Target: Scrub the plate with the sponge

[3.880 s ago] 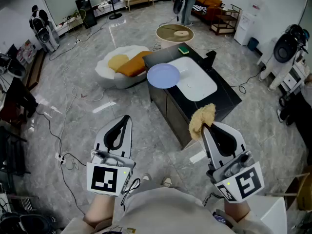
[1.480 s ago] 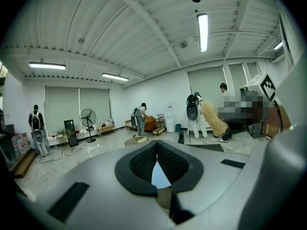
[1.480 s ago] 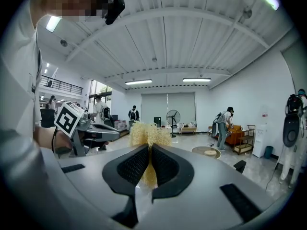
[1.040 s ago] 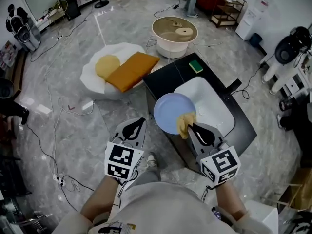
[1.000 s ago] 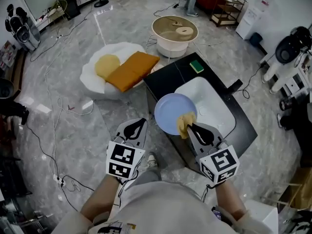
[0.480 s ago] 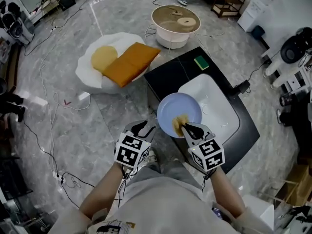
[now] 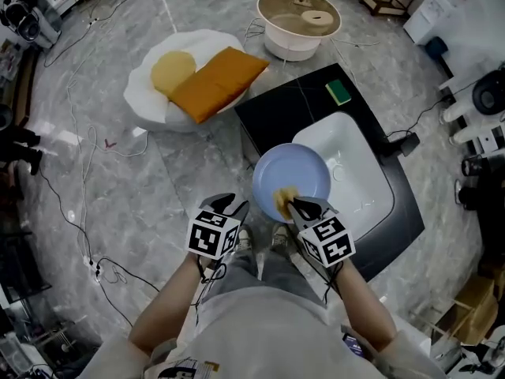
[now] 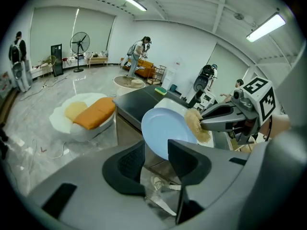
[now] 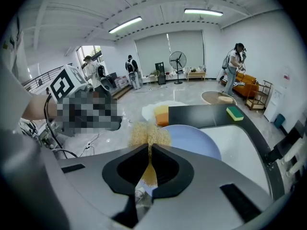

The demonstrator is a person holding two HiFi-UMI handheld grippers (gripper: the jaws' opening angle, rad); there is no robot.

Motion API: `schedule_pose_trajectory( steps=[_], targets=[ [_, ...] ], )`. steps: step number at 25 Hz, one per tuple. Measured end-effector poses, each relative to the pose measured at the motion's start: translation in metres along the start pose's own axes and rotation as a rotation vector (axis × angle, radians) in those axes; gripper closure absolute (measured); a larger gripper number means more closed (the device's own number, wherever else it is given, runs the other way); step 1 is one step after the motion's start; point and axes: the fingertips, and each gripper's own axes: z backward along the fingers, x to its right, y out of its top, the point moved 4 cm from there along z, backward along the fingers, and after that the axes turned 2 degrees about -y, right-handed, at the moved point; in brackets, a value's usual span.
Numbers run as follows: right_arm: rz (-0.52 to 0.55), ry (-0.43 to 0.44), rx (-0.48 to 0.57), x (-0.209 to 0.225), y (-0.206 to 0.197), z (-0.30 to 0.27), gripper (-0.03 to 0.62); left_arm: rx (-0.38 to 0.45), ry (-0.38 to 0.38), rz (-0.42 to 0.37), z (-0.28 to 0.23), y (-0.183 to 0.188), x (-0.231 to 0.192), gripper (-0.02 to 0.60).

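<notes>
Sponge point(image 7: 282, 197) clamped in right claw point(image 7: 292, 204) hides part of plate point(image 7: 306, 166); left claw point(image 7: 231, 205), just opened wider, empty.

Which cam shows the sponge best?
Left gripper view: the sponge shows whole, side-on, by the plate. Right gripper view: it's pinched in the right gripper, partly hidden. Head view: a small tan patch.

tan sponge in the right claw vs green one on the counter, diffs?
Look: tan sponge fuzzy, irregular; green sponge a neat block. State: tan sponge pinched in the right claw at the plate; green sponge lying loose on the black counter. Both are sponges.
</notes>
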Motion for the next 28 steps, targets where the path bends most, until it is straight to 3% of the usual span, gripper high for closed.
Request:
schedule_pose_trajectory(
  steps=[6, 16, 24, 28],
  targets=[
    [0.055, 0.032, -0.065, 0.016, -0.012, -0.026, 0.548, -0.017, -0.01, 0.133, -0.03, -0.008, -0.004, 0.419],
    [0.096, 0.078, -0.178, 0.026, -0.049, -0.052, 0.546, -0.072, -0.012, 0.217, -0.079, -0.017, -0.013, 0.419],
    [0.084, 0.12, -0.24, 0.028, -0.061, -0.072, 0.546, -0.071, -0.063, 0.393, -0.105, -0.028, -0.013, 0.419],
    [0.079, 0.158, -0.267, 0.02, -0.063, -0.079, 0.546, -0.106, -0.036, 0.402, -0.11, -0.033, -0.016, 0.438]
  ],
)
